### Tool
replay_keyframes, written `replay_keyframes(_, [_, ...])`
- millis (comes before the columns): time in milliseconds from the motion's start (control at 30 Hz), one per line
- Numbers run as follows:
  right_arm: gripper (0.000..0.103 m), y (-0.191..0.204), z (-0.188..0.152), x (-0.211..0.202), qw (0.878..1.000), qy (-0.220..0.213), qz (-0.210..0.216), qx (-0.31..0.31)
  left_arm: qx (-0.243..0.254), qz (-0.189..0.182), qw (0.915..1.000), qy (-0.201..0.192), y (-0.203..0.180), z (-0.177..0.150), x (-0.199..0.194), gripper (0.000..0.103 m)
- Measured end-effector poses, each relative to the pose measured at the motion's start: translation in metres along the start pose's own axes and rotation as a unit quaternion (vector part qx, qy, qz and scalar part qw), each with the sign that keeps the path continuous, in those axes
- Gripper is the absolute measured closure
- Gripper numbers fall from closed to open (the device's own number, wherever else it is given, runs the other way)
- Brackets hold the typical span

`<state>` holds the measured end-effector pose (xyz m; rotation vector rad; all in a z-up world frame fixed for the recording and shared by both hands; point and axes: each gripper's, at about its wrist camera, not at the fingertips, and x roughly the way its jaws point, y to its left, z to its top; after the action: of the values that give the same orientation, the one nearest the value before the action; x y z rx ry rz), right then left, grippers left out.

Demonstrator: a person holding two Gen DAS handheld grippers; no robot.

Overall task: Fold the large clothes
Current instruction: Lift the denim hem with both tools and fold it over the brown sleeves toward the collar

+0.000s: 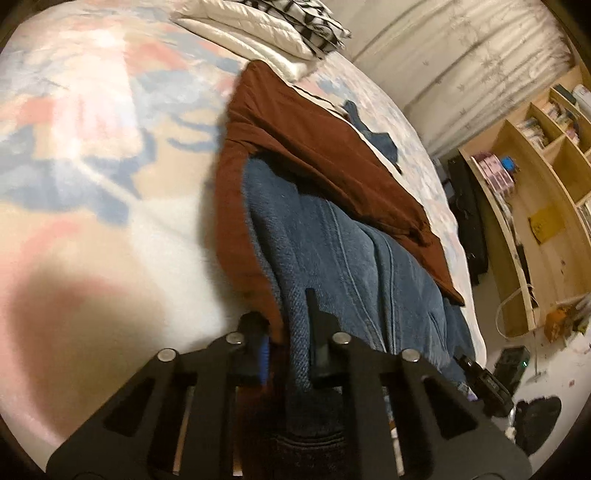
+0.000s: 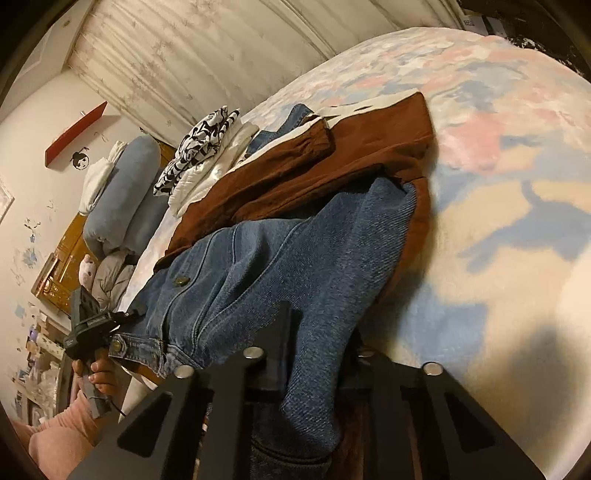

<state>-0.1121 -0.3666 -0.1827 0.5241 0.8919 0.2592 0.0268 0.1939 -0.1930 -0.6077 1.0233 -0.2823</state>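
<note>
A blue denim jacket (image 1: 351,251) lies crumpled on top of a brown garment (image 1: 314,147) with a cream lining, both on the bed. My left gripper (image 1: 286,325) is shut on a fold of the denim at its near edge, with the brown hem beside the left finger. In the right wrist view the denim jacket (image 2: 295,251) drapes over my right gripper (image 2: 321,332), which is shut on the cloth. Its right finger is hidden under the fabric. The brown garment (image 2: 332,166) spreads out behind the denim.
A pastel pink, blue and cream blanket (image 1: 92,147) covers the bed. White padded clothes (image 1: 251,29) and a black-and-white patterned garment (image 2: 199,147) lie at its far end. Wooden shelves (image 1: 535,166) and a black bag (image 1: 469,221) stand beside the bed. A hand (image 2: 98,373) shows low left.
</note>
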Motion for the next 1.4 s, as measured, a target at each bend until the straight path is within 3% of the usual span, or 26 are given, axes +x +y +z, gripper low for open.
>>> replay_keyframes(200, [0.096, 0.023, 0.007, -0.024, 0.999, -0.009, -0.028, -0.030, 0.018, 0.053, 0.9984, -0.009, -0.012, -0.005, -0.022, 0.096])
replay_keyframes(467, [0.097, 0.062, 0.003, -0.058, 0.998, 0.000, -0.041, -0.057, 0.062, 0.079, 0.9949, 0.002, -0.040, -0.015, -0.075, 0.097])
replay_keyframes(700, [0.097, 0.064, -0.004, -0.061, 0.998, 0.038, -0.059, -0.005, 0.038, 0.072, 0.9954, 0.051, -0.034, -0.014, -0.084, 0.097])
replay_keyframes(833, [0.097, 0.053, 0.009, -0.051, 0.997, 0.043, -0.046, 0.039, 0.005, 0.032, 0.9976, 0.061, -0.033, 0.004, -0.080, 0.097])
replay_keyframes(1033, [0.097, 0.046, 0.061, -0.038, 0.996, 0.029, -0.003, 0.084, -0.032, -0.023, 0.9982, 0.045, -0.046, 0.050, -0.066, 0.097])
replay_keyframes(1167, [0.097, 0.044, 0.117, -0.020, 0.993, 0.016, 0.012, 0.120, -0.049, -0.033, 0.9978, 0.029, -0.065, 0.102, -0.043, 0.097])
replay_keyframes(1333, [0.096, 0.029, 0.192, 0.016, 0.986, -0.012, -0.009, 0.167, -0.097, -0.024, 0.9949, 0.015, -0.067, 0.175, 0.006, 0.094])
replay_keyframes(1400, [0.085, 0.016, 0.223, 0.041, 0.982, -0.020, -0.010, 0.187, -0.105, -0.017, 0.9941, 0.017, -0.065, 0.199, 0.031, 0.089])
